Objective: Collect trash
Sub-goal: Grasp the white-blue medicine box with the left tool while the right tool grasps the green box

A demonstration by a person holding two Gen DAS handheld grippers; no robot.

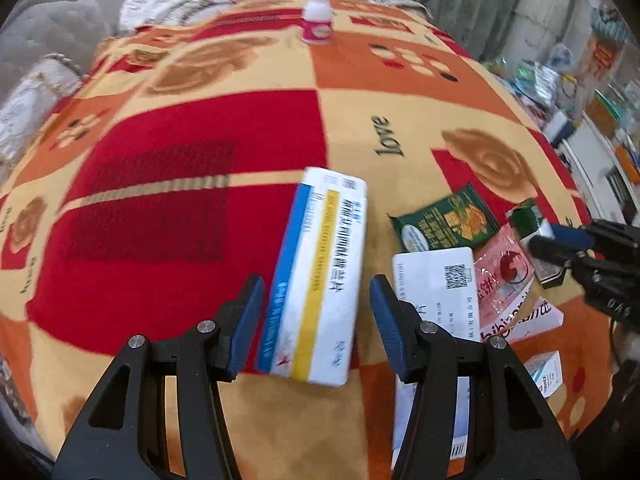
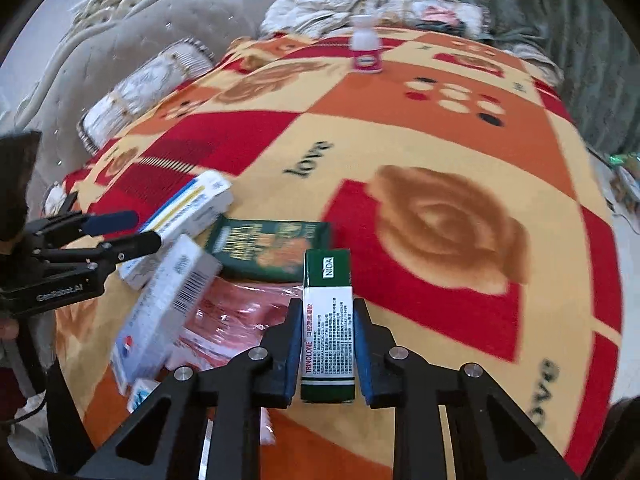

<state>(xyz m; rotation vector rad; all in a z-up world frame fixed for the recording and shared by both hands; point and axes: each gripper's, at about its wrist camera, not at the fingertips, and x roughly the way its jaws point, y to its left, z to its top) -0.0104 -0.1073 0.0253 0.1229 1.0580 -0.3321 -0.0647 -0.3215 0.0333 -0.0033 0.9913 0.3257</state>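
We see the trash spread over the near part of the patterned blanket (image 1: pixel 240 128). A long white box with blue and yellow stripes (image 1: pixel 316 280) lies flat, lengthwise toward the far edge. Just right of it a white box with a QR code (image 1: pixel 436 280) overlaps a pink transparent wrapper (image 1: pixel 504 276), and a dark green packet (image 1: pixel 444 224) lies flat behind them. A slim green-and-white carton (image 2: pixel 328 320) is raised, clamped at its sides. A small pink-labelled bottle (image 1: pixel 317 20) stands upright near the far edge.

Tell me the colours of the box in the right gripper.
Green and white box, clearest in the right wrist view.
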